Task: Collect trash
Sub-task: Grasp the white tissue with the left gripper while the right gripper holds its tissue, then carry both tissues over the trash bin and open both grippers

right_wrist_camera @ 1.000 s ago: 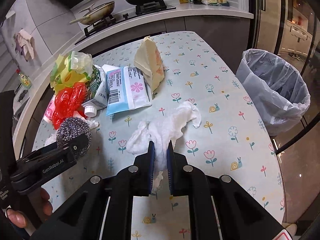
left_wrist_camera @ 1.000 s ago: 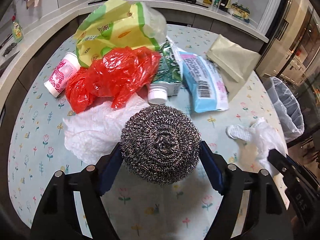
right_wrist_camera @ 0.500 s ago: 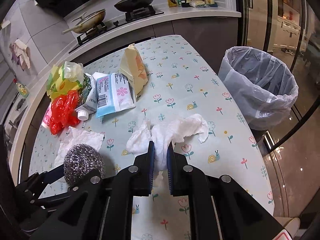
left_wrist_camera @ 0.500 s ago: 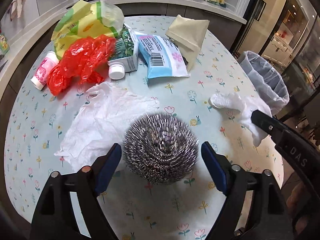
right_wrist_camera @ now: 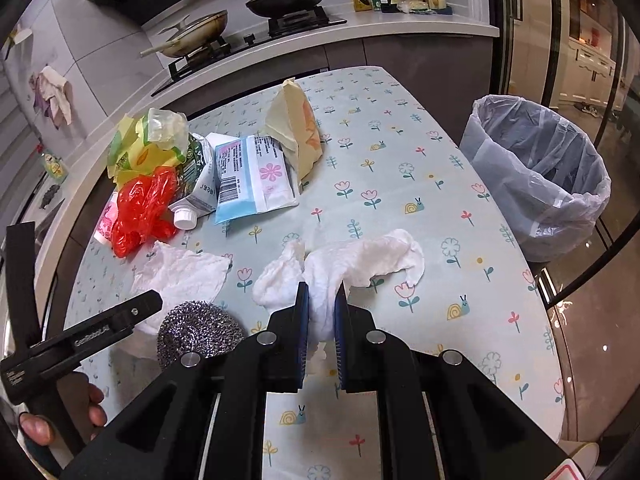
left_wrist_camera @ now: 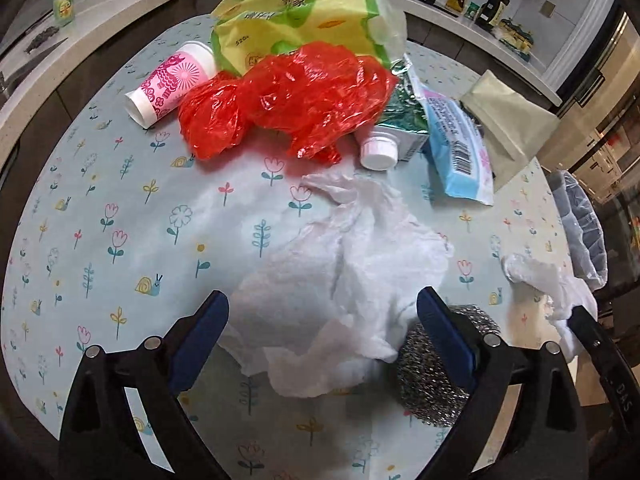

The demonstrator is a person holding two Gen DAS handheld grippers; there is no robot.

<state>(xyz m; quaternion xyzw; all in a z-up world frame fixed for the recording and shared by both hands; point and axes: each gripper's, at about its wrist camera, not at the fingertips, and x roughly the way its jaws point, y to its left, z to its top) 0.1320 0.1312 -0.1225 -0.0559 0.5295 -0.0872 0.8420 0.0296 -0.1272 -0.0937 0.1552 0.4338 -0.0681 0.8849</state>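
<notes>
My right gripper (right_wrist_camera: 322, 296) is shut on a crumpled white paper towel (right_wrist_camera: 360, 264) that trails onto the flowered table. My left gripper (left_wrist_camera: 322, 308) is open, its jaws on either side of a second white paper towel (left_wrist_camera: 348, 280), also in the right wrist view (right_wrist_camera: 180, 272). A steel wool scrubber (left_wrist_camera: 436, 376) lies on the table just right of my left gripper's right finger; it also shows in the right wrist view (right_wrist_camera: 198, 334). The lined trash bin (right_wrist_camera: 540, 184) stands off the table's right edge.
A trash pile lies at the far side: red plastic bag (left_wrist_camera: 288, 96), yellow-green package (left_wrist_camera: 296, 12), pink paper cup (left_wrist_camera: 168, 82), carton with white cap (left_wrist_camera: 378, 152), blue wipes pack (left_wrist_camera: 460, 148), beige pouch (left_wrist_camera: 508, 124). A kitchen counter with pans (right_wrist_camera: 280, 0) runs behind.
My left gripper has let the steel wool scrubber go onto the table and swung left over the white paper towel. My right gripper still holds its towel.
</notes>
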